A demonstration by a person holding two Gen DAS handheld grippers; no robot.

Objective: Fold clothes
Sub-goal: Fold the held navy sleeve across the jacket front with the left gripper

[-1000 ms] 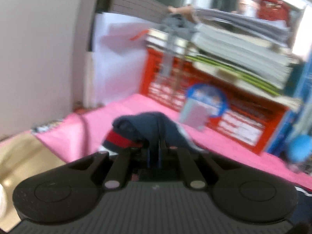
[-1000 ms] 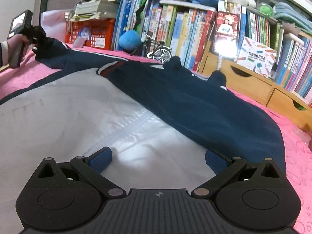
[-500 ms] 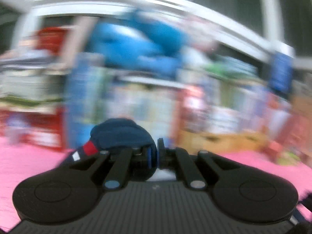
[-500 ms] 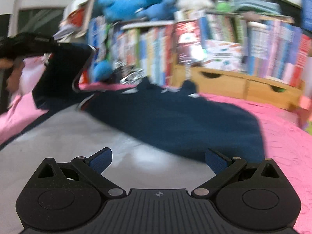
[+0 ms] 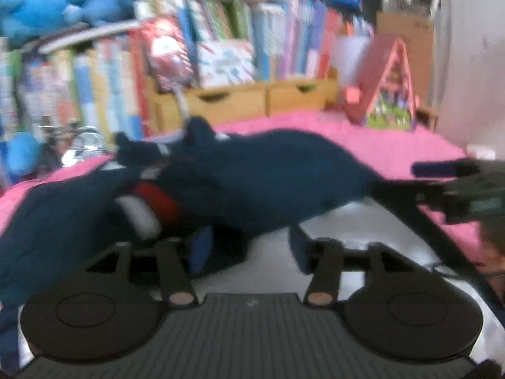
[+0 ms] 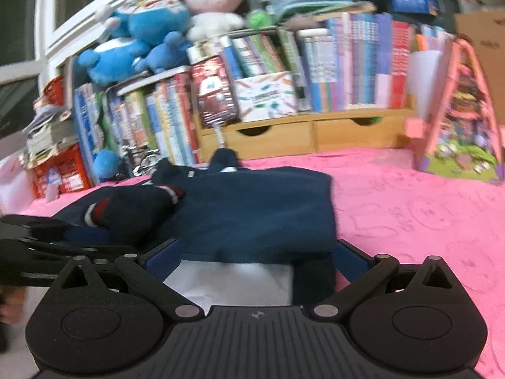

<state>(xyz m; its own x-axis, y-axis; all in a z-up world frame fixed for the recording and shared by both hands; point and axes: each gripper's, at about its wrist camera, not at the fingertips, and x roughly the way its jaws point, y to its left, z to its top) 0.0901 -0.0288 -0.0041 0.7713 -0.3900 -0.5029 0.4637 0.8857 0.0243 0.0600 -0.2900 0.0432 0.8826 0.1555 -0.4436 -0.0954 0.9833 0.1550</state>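
Partly folded: navy-and-white jacket [image 6: 252,208] spread mid-surface on the pink bed cover [image 6: 410,208], toward its bookshelf edge; striped-cuff sleeve [image 6: 132,211] laid across the body. Left claw [image 5: 249,246] spread wide, empty; right claw [image 6: 252,255] likewise. Left: apparently further folds of the white lower part

I found both views evenly lit by soft indoor light, with no hard shadows on the pink cover [image 6: 410,221]. The left wrist view was heavily motion-blurred: the books [image 5: 221,47] across the upper half smeared, and the navy garment [image 5: 268,173] lacked edge detail. The right wrist view was sharper at centre, softening toward the right edge. I noted mild glare on a foil packet [image 6: 216,101] at upper centre. Fisheye distortion bent the window frame [image 6: 47,31] at upper left. The white fabric [image 6: 233,284] at lower centre read slightly overexposed.
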